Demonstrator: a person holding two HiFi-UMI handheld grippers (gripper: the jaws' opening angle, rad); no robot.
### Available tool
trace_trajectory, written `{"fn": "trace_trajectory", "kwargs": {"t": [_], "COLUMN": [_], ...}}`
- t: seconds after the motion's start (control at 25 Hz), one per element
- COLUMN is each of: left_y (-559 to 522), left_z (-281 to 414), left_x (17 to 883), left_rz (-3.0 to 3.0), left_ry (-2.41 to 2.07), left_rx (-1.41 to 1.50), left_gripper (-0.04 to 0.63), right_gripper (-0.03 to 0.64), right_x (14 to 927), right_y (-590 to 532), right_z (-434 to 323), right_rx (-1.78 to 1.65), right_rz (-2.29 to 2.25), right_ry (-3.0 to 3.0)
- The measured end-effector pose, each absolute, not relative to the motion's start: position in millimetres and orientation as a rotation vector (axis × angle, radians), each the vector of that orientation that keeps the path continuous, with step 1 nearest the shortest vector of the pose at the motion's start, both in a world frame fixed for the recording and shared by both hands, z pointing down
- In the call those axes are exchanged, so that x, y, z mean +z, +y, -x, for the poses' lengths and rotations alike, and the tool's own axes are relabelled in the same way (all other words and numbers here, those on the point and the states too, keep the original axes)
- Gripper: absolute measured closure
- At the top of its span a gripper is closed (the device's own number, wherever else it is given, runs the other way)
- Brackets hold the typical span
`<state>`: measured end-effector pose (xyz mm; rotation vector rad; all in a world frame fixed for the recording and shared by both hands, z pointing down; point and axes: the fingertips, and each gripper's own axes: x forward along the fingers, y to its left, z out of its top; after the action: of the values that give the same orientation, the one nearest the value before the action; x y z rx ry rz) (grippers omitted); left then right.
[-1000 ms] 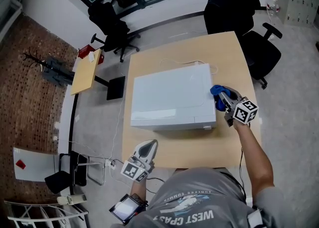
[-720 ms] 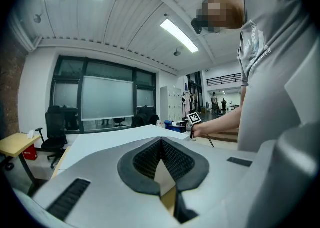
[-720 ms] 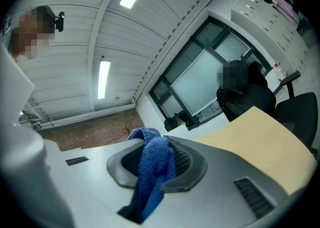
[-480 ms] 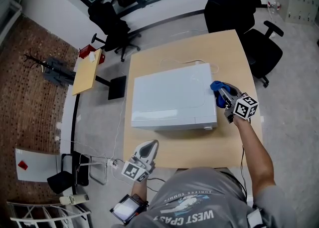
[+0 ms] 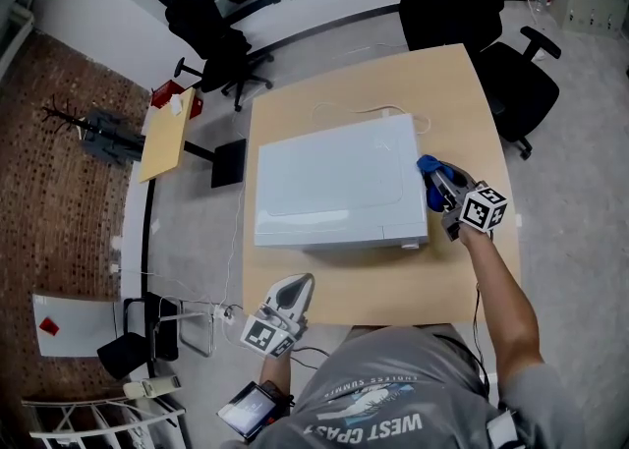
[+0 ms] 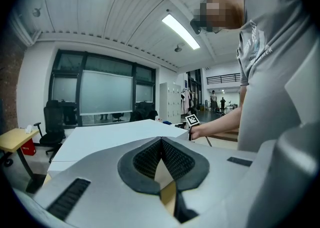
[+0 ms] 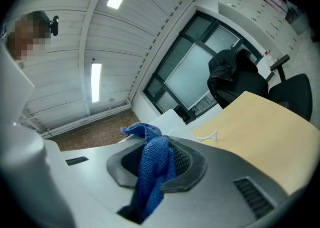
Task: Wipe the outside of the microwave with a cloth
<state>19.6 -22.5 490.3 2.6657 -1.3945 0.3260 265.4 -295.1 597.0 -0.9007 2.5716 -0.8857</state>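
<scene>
Microwave, white, box-shaped [image 5: 334,192]: in the head view it sits mid-desk on the light wooden desk [image 5: 472,93], front toward the near edge. The right gripper [image 5: 438,188] is level at the microwave's right side wall, near its back corner. It pinches a blue terry cloth [image 5: 427,174] against or just beside that wall, likely to wipe down the side. The left gripper [image 5: 294,287] is parked off the desk's near edge by the left corner, probably kept clear.

Left gripper view: pads are pressed together with nothing between them, idle. The microwave top stretches ahead.

Right gripper view: jaws are clamped on the cloth, which is bunched between the pads with loose ends above and below. That leaves enough fabric proud of the jaws to rub with. The desk's far right edge lies beyond.
</scene>
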Motion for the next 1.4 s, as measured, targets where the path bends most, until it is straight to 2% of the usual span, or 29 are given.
{"fn": "trace_trajectory", "kwargs": {"t": [0.8, 1.4], "left_y": [-27.4, -34.3], "left_z": [-24.0, -22.5], "left_x": [529.5, 532.1], "left_rz": [-2.563, -2.565], "left_ry": [-1.349, -1.343], "left_rx": [0.367, 0.35], "left_gripper": [0.572, 0.572], "right_gripper": [0.551, 0.551], "right_x": [723.5, 736.7], "right_y": [-295.9, -297.9], "right_z": [-269.0, -273.7], "right_rx": [-1.273, -1.324], "right_rz": [0.982, 1.013], "right_ry": [2.393, 2.34]}}
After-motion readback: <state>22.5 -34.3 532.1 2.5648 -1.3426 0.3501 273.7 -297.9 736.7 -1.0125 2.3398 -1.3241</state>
